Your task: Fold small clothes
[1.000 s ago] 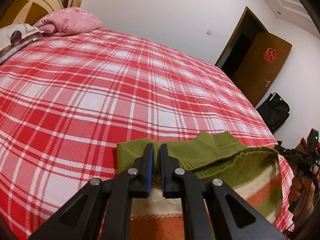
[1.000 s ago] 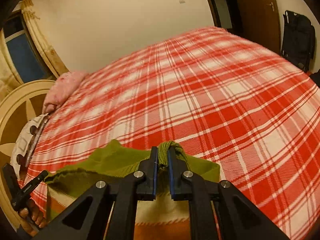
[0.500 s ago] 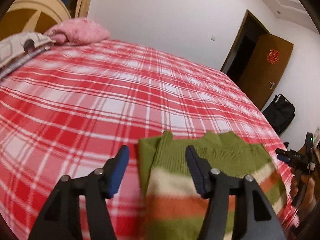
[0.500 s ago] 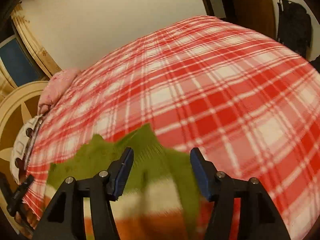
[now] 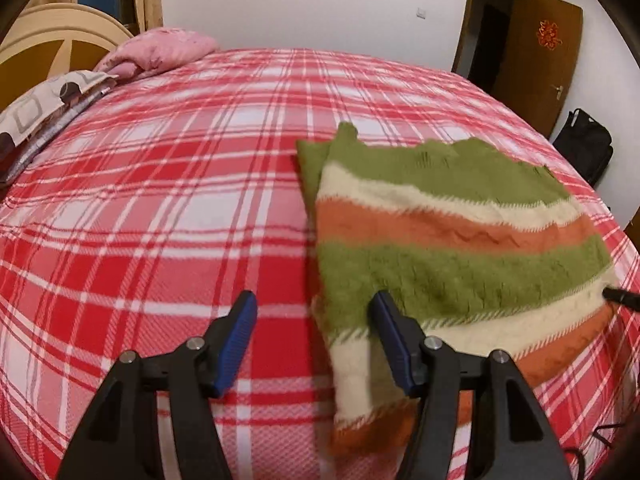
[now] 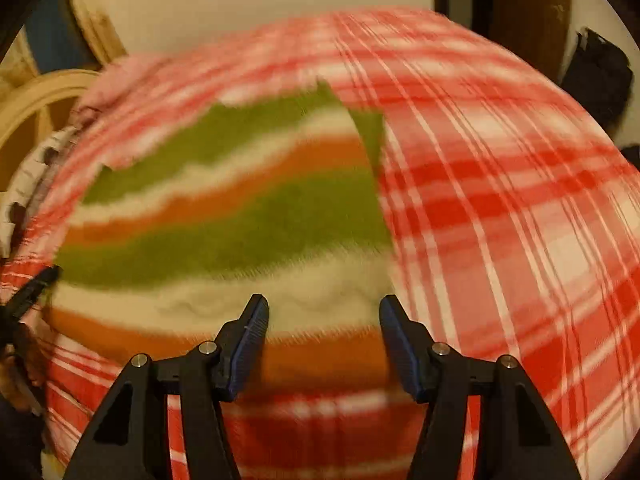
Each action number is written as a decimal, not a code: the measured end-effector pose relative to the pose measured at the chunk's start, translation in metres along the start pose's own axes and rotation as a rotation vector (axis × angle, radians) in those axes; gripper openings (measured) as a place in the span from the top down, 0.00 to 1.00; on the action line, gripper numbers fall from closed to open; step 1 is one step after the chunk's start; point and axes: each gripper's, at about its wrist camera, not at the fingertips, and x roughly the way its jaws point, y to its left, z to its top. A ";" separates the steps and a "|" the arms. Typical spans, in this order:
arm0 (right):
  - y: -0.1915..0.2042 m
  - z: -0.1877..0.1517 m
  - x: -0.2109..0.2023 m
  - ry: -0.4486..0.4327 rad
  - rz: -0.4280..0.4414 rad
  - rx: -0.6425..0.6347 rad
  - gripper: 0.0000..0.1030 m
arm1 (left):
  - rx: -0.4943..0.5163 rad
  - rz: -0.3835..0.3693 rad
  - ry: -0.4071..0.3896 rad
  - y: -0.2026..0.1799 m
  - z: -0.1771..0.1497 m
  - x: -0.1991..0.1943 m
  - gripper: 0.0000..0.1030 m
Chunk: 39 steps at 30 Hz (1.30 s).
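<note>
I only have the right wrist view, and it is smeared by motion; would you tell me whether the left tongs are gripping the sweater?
Observer: No. The left tongs are open and straddle the near left edge of the sweater.
Operator: Thank you. Is the far edge tidy?
Observer: It is jagged, and a narrow green strip sticks out past the left fold.
Operator: What else lies nearby?
Observer: A cover patterned with brown circles and squares lies beside the pink pillow.
</note>
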 end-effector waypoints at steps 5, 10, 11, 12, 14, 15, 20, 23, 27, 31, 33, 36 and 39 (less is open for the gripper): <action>-0.003 -0.015 -0.010 0.010 -0.010 0.000 0.43 | -0.034 -0.017 -0.022 0.007 -0.007 -0.003 0.29; 0.022 0.005 -0.046 -0.149 0.042 -0.036 0.43 | -0.034 -0.035 -0.008 0.006 -0.010 0.000 0.23; 0.029 0.013 -0.046 -0.165 0.068 -0.044 0.43 | -0.034 -0.034 -0.006 0.006 -0.010 0.000 0.23; 0.032 0.019 -0.044 -0.172 0.085 -0.047 0.43 | -0.035 -0.033 -0.005 0.006 -0.010 0.000 0.22; 0.042 0.026 -0.030 -0.155 0.116 -0.058 0.43 | -0.041 -0.024 -0.001 0.007 -0.011 0.001 0.19; 0.046 0.026 -0.023 -0.139 0.113 -0.062 0.43 | -0.042 -0.022 0.004 0.008 -0.012 0.001 0.19; 0.038 0.005 0.004 -0.030 -0.051 -0.067 0.43 | -0.032 -0.012 0.001 0.006 -0.015 0.000 0.15; 0.017 -0.014 -0.003 0.001 -0.066 -0.057 0.43 | -0.033 -0.024 0.009 0.007 -0.016 0.001 0.11; 0.008 -0.017 -0.036 -0.062 -0.059 -0.034 0.43 | -0.015 -0.026 0.020 0.003 -0.016 0.003 0.04; 0.039 0.001 -0.064 -0.193 0.021 -0.074 0.43 | -0.003 -0.018 0.031 0.000 -0.016 0.005 0.02; 0.063 0.013 -0.056 -0.189 0.074 -0.113 0.43 | 0.000 -0.013 0.035 -0.001 -0.016 0.005 0.02; 0.091 0.020 -0.027 -0.156 0.079 -0.152 0.43 | 0.005 -0.003 0.040 -0.002 -0.016 0.006 0.01; 0.100 0.010 0.006 -0.074 0.064 -0.134 0.43 | 0.013 0.006 0.041 -0.004 -0.017 0.007 0.00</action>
